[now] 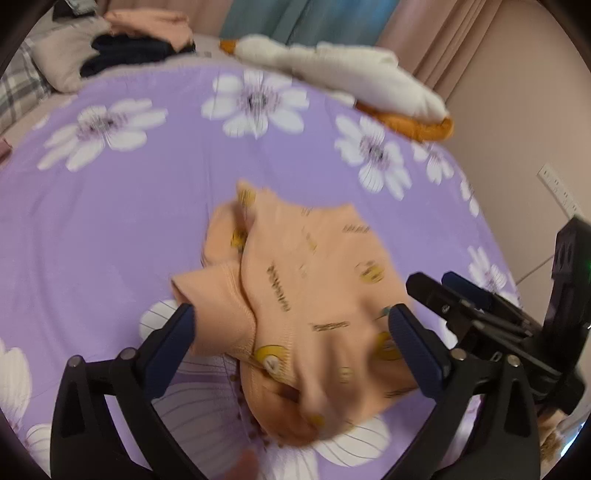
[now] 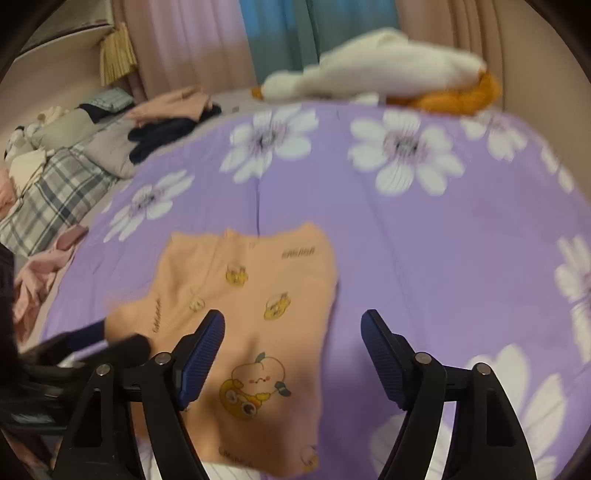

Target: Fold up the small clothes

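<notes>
Left gripper [image 1: 291,325]: jaws wide apart, holding nothing, peach baby top [image 1: 295,295] bunched loose between them | right gripper [image 2: 293,332]: open, empty, above the top | top lies on purple flower sheet [image 2: 424,258] | print on it too blurry to read

Under my work lies a purple bedspread [image 2: 424,258] printed with big white flowers, and at its far edge a white plush toy [image 2: 373,70] with orange feet [image 2: 458,94] is stretched out in front of pink curtains [image 2: 184,40] and a teal one [image 2: 280,33]. Far left I see a grey plaid pillow [image 2: 55,195], with a dark navy garment [image 2: 162,138] and a peach one [image 2: 173,101] piled just beyond it, and a pink cloth [image 2: 35,280] bunched at the bed's left edge. In my left view a white wall socket [image 1: 559,190] sits on the wall to the right.
</notes>
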`<state>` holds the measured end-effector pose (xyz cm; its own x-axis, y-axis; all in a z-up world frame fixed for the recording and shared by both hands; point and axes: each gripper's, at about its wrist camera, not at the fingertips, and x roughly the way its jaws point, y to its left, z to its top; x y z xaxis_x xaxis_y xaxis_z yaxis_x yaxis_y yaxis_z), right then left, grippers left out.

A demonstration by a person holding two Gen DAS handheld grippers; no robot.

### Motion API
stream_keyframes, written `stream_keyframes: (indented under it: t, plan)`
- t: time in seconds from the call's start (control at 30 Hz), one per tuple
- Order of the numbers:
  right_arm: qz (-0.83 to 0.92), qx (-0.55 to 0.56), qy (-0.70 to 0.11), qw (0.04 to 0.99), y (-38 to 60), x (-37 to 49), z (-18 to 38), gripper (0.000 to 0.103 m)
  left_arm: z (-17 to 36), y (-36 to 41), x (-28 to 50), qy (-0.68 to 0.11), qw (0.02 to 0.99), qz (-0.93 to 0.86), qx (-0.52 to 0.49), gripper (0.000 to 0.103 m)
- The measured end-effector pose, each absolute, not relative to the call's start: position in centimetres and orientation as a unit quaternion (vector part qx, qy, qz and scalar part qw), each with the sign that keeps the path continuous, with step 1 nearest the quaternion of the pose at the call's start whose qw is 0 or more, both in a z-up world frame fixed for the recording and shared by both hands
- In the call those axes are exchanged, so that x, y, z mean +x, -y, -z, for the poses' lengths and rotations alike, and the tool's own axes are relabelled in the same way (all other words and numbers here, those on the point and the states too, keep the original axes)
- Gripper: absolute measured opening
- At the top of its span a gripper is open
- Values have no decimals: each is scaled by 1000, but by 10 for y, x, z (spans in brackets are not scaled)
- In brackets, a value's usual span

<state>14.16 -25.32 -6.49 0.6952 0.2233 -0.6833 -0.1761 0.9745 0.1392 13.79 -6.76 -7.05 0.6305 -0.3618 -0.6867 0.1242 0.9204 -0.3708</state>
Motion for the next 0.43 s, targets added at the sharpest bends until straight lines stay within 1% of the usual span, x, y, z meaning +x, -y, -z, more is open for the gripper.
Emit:
stream_keyframes:
  t: [0.07,0.2,0.43]
  plan:
    - [-100,25,-359,928,256,132,54,85,54,67,128,-393,899,132,-141,102]
    - [-98,24,-345,933,260,126,43,86,35,66,105,-370,908,132,-144,102]
    - [-105,20,-324,940,257,114,32,86,23,63,78,-348,921,110,-136,102]
